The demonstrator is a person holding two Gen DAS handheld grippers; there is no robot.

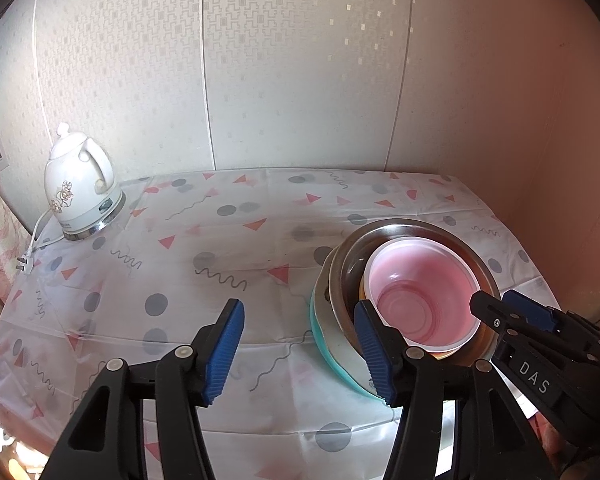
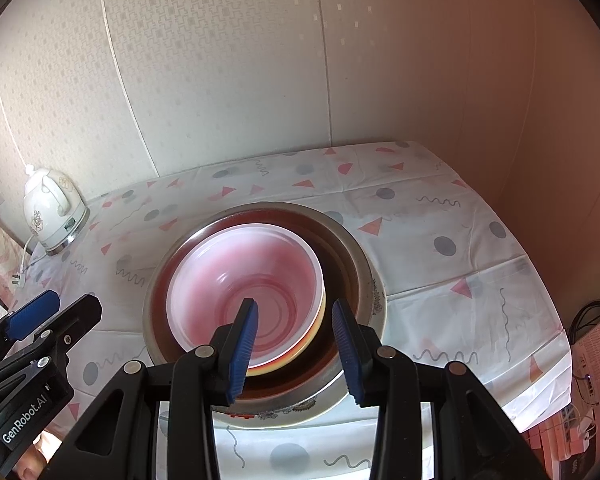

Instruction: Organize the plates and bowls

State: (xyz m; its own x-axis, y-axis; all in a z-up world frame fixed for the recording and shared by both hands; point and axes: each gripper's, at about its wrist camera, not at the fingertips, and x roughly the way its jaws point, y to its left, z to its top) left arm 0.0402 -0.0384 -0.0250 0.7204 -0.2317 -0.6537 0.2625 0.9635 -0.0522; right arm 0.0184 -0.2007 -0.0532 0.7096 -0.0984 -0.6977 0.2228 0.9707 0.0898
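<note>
Stacked bowls sat on the table, both grippers hovering at the stack, neither holding anything.

Pink plastic bowl (image 2: 256, 280) was nested on top inside a steel bowl (image 2: 340, 240), which sat in a white patterned dish (image 2: 376, 300); a teal rim (image 1: 324, 344) showed at the bottom of the stack in the left wrist view. Left gripper (image 1: 300, 354) jaws were apart and empty, its right pad just beside the stack's near-left edge, contact unclear. Right gripper (image 2: 298, 354) jaws were part open and straddled the pink bowl's near rim, left pad inside the bowl, right pad outside; pads did not look pressed on it. Stack stood right of centre on the patterned tablecloth (image 1: 220, 240). White kettle (image 1: 80, 188) was well apart at the far-left corner, its plug (image 1: 24, 265) lying loose on the cloth.
</note>
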